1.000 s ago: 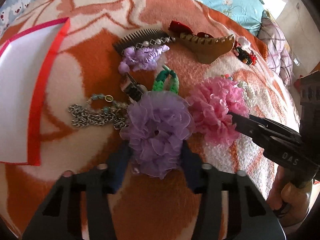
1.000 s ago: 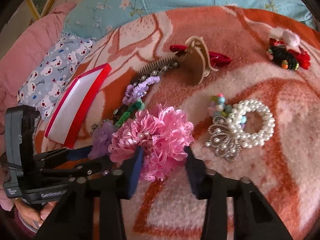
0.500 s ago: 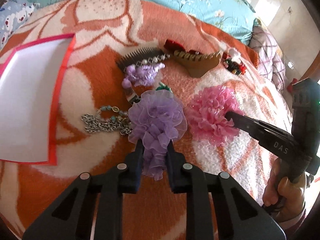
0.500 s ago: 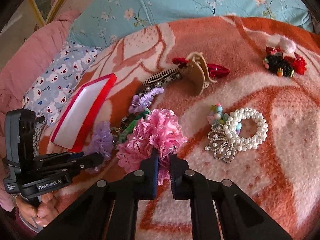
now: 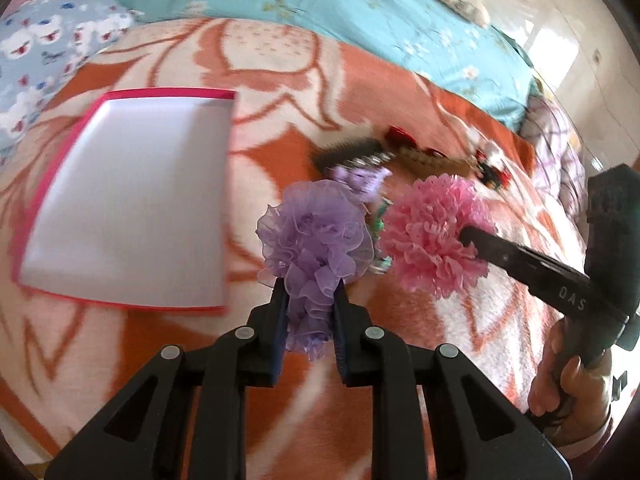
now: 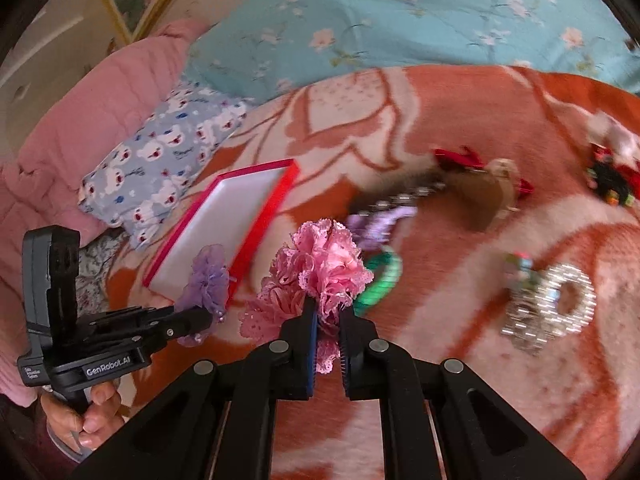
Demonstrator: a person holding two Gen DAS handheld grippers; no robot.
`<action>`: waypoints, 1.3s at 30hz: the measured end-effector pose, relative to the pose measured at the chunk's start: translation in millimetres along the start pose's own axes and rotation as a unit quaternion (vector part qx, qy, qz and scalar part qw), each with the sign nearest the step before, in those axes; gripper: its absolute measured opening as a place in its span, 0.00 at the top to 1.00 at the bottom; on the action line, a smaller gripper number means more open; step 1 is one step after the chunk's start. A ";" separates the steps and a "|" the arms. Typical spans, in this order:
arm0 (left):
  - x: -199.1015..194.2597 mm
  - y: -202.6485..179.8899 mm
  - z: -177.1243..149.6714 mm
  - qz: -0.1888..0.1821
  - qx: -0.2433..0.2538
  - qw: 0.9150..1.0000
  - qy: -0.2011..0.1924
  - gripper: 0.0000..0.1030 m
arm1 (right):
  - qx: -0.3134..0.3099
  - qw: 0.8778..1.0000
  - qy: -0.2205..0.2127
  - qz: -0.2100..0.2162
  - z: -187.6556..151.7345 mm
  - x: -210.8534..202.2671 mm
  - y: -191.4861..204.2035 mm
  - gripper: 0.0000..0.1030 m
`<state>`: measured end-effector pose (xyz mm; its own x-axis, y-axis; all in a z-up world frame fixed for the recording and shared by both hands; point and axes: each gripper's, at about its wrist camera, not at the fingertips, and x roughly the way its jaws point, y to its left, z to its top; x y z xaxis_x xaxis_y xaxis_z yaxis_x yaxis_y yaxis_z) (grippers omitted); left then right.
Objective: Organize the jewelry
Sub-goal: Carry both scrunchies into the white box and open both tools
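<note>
Both tools carry a ruffled scrunchie clear of the bed. Left tool (image 5: 308, 300) pinches the purple scrunchie (image 5: 316, 236) low on its frill, most of the puff standing free above the pads. Right tool (image 6: 328, 320) is pressed tight on the pink scrunchie (image 6: 320, 268), again gripping only a fold of lace, with a loose lobe hanging to the left. The red-edged box (image 5: 128, 200) lies on the orange blanket (image 5: 160, 360) to the far left, open, white floor bare; judged the likely destination. The rest of the pile sits beyond the two tools: dark comb (image 5: 348, 152), tan claw clip (image 6: 484, 196), green band (image 6: 380, 280) and pearl bracelet (image 6: 556, 304) to the right, all motion-blurred. To do the carry well: keep both grips firm, since thin fabric can slip out of a shallow pinch; bring the left tool over the box first, as it looks nearer, then the right, so the tools don't cross or bump. Lower until the frill touches the box floor before letting go, and set the two side by side with room left for the other pieces. Watch the pink trailing lobe: it could snag the green band or the box rim.
</note>
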<state>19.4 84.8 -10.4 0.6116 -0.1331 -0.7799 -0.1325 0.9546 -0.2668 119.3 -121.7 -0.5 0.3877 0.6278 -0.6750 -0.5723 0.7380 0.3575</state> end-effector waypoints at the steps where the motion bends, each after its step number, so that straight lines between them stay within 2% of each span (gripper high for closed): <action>1: -2.7 8.9 0.9 0.006 -0.006 1.000 -0.003 0.83 | -0.003 1.000 0.002 0.007 1.1 4.7 6.3 0.92; 10: -22.5 75.5 8.0 0.055 -0.046 0.997 -0.022 0.83 | -0.033 0.997 0.025 0.069 16.8 58.2 69.0 0.92; 18: -25.8 123.7 12.9 0.096 -0.062 0.993 -0.025 0.83 | -0.048 0.992 0.051 0.101 20.9 107.7 108.3 0.92; 25: -9.5 149.5 12.4 0.112 -0.084 0.990 -0.002 0.83 | -0.055 0.989 0.104 0.091 6.6 153.0 117.0 0.92; 27: -6.1 150.6 10.9 0.112 -0.084 0.990 0.003 0.83 | -0.060 0.988 0.124 0.076 0.4 163.2 114.0 0.92; 33: 5.9 149.3 8.8 0.115 -0.081 0.990 0.024 0.82 | -0.078 0.987 0.132 0.039 -2.3 151.2 99.4 0.92; 39: 16.0 139.7 4.3 0.122 -0.063 0.990 0.040 0.80 | -0.064 0.987 0.141 0.048 -0.8 143.7 87.0 0.90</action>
<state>13.9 217.2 -57.7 0.4862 0.0726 -0.8708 -0.3685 0.9206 -0.1290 124.7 32.5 -66.9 0.1205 0.5858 -0.8014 -0.6906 0.6294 0.3563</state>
